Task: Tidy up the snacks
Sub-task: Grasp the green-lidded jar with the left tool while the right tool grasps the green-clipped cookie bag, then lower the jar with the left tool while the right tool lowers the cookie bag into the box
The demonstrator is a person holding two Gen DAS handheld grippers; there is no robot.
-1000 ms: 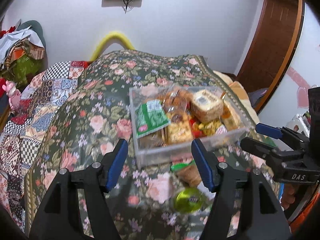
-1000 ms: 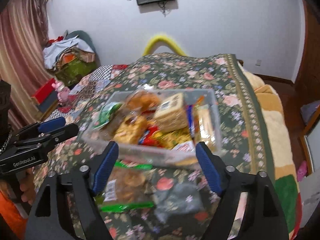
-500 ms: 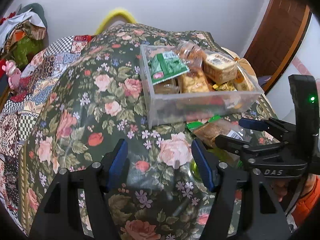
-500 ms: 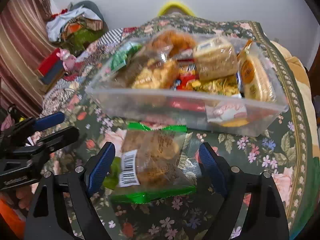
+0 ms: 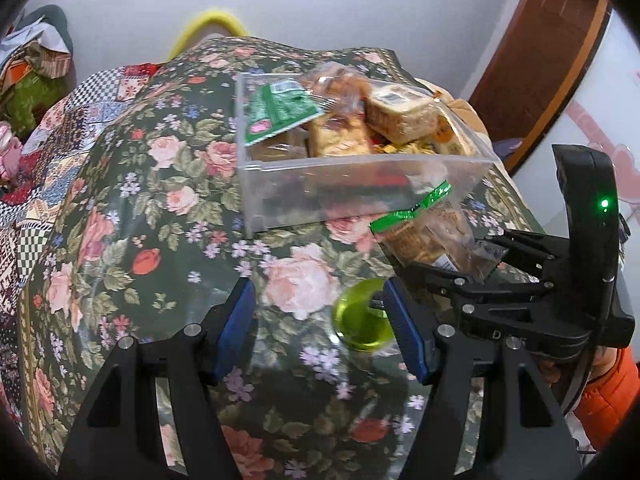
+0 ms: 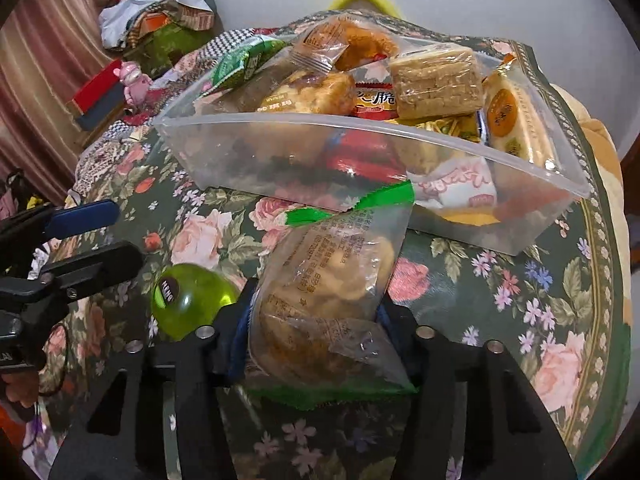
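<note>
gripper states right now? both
Left gripper: open, holding nothing.
Right gripper: closed on the clear cookie packet.

On the green jelly cup point(image 6: 188, 300) a dark round sticker reads roughly "NENG", though the letters are small. A red snack packet point(image 6: 374, 100) in the clear plastic box point(image 6: 320, 128) shows the large white character "脆" with a partly hidden character before it. The clear cookie bag point(image 6: 328, 292) carries lines of small printed Chinese text and digits, too fine to read. The orange round label on the cake packet point(image 6: 506, 112) has characters that stay illegible.
</note>
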